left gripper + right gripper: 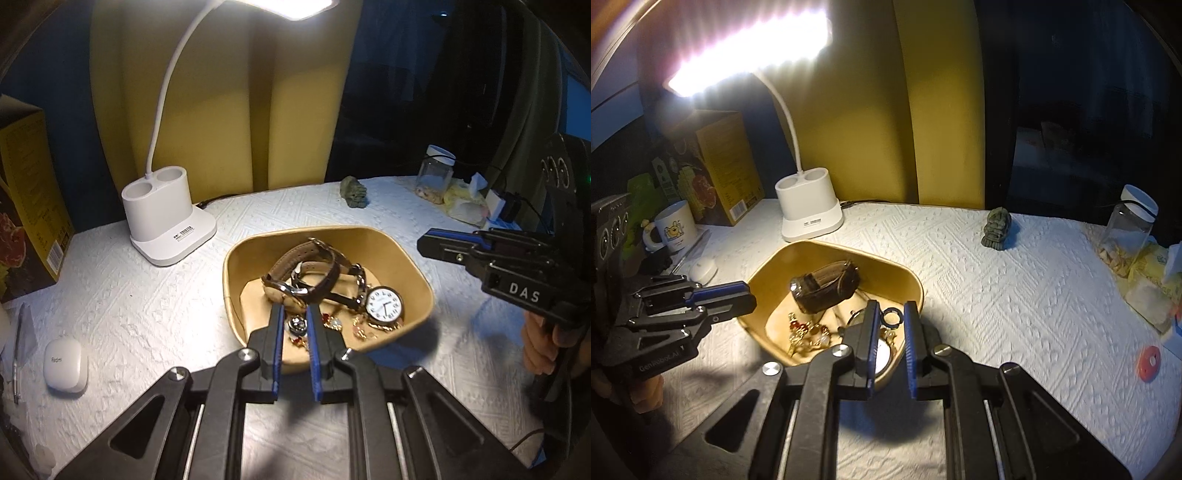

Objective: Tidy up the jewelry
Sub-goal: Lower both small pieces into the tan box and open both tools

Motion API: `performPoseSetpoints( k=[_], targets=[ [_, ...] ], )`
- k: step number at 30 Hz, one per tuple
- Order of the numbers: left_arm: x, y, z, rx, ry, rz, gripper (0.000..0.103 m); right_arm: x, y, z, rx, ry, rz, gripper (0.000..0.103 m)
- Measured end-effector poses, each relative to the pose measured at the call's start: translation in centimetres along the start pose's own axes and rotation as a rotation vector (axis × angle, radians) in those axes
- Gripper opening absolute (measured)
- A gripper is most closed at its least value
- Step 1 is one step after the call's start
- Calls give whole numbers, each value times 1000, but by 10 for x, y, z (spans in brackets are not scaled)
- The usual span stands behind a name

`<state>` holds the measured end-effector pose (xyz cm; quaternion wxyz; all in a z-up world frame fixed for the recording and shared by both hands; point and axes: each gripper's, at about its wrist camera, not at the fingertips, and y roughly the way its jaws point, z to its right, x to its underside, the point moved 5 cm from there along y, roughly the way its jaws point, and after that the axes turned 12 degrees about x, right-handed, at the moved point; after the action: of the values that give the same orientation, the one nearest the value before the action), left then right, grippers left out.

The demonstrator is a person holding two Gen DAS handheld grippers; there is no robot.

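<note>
- The left gripper point(294, 308) is hanging over the near rim of the tan tray point(236, 258), its blue-edged fingers point(277, 332) standing a little apart with nothing pinched between them; a small dark round charm point(297, 325) is showing in the gap, lying on the tray floor.
- The right gripper point(891, 308) is hovering over the tray's point(775, 266) near corner, its fingers point(909, 332) spread, with a dark ring point(892, 318) lying in the tray beneath the gap.
- In the left wrist view the right gripper point(428, 245) is reaching in from the right, just past the tray's rim; from that side its fingers are overlapping, so their spread cannot be told there.
- The jewelry is sitting inside the tray: a white-faced pocket watch point(384, 303) toward the right, gold and red trinkets point(354, 326) along the near wall, and brown leather-strapped watches point(303, 269) piled in the middle.
- The tray is resting on a white textured tablecloth point(147, 295).
- A white earbud case point(65, 365) is lying well to the left of the tray.
- A white desk lamp point(168, 218) is standing beyond the tray, shining down.
- A small grey-green figurine point(997, 229) and a clear jar point(1126, 229) are sitting farther back on the right.
- A yellow box point(727, 166) and a cartoon mug point(674, 227) are standing at the far left.
</note>
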<state>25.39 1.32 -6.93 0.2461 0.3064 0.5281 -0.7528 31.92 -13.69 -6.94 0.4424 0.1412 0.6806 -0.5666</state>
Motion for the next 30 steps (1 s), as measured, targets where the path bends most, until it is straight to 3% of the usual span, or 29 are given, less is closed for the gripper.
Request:
performPoseSetpoints(
  k=[8, 12, 20, 25, 30],
  targets=[
    [-5, 12, -15, -3, -22, -16, 12, -11, 23, -4, -9, -10, -6, 12],
    [-5, 15, -23, -17, -42, -18, 20, -15, 34, -6, -12, -14, -13, 12],
    [-7, 7, -26, -2, -53, 9, 23, -23, 50, -14, -5, -26, -27, 12],
    [-9, -2, -32, -32, -65, 37, 36, -25, 50, -17, 0, -26, -27, 20],
    [-9, -13, -38, -47, -84, 59, 38, -24, 42, -20, 3, -33, -19, 21]
  ],
)
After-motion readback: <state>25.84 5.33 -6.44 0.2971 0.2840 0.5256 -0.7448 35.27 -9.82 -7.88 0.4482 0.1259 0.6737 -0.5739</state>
